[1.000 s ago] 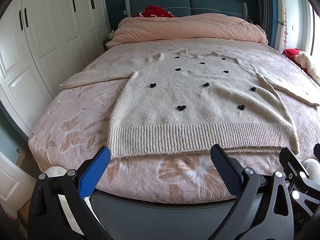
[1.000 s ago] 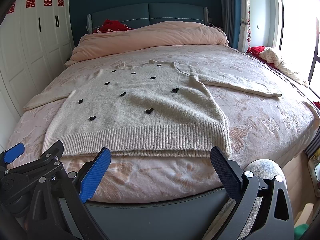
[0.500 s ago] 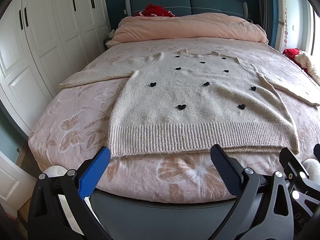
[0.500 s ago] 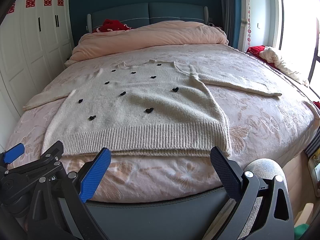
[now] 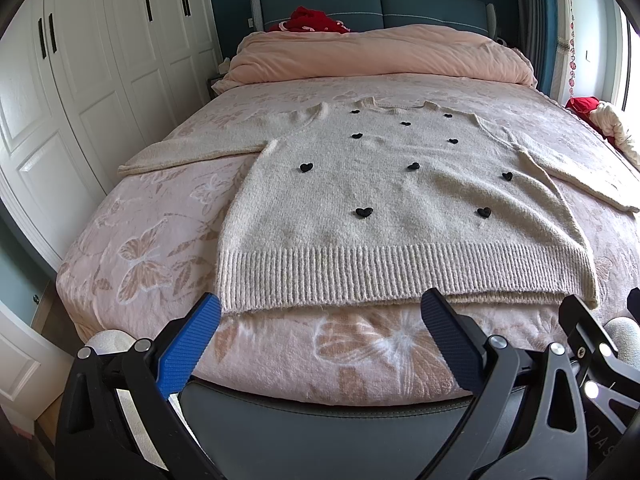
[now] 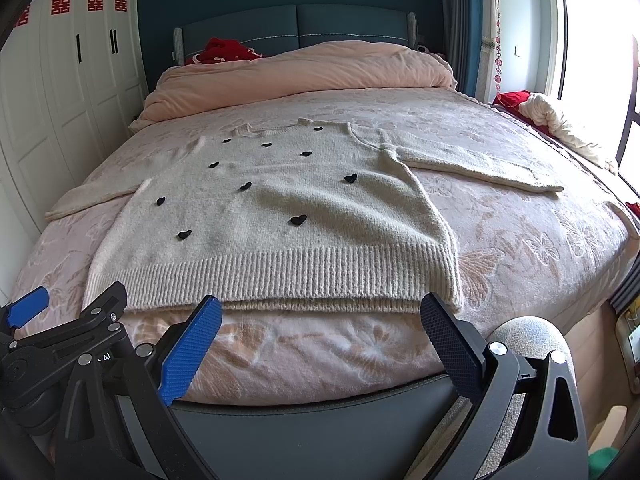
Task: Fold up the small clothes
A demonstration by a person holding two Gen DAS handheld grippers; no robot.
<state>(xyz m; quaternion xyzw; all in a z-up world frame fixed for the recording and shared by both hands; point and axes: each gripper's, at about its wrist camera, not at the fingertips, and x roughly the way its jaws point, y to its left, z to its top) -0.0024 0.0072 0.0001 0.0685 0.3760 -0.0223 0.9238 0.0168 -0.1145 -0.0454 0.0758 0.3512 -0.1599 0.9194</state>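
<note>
A cream knit sweater (image 5: 400, 200) with small black hearts lies flat, front up, on the pink bed, both sleeves spread out, ribbed hem toward me. It also shows in the right wrist view (image 6: 280, 220). My left gripper (image 5: 320, 320) is open and empty, held just short of the hem at the bed's foot. My right gripper (image 6: 320, 320) is open and empty, also just short of the hem, to the right of the left one. The left gripper's frame shows at the lower left of the right wrist view (image 6: 60, 336).
The bed (image 5: 140, 248) has a pink butterfly-print cover and a dark padded foot edge (image 5: 320, 412). A rolled pink duvet (image 5: 380, 56) lies at the head. White wardrobes (image 5: 80, 80) stand left. Red and cream clothes (image 6: 552, 116) lie by the window at right.
</note>
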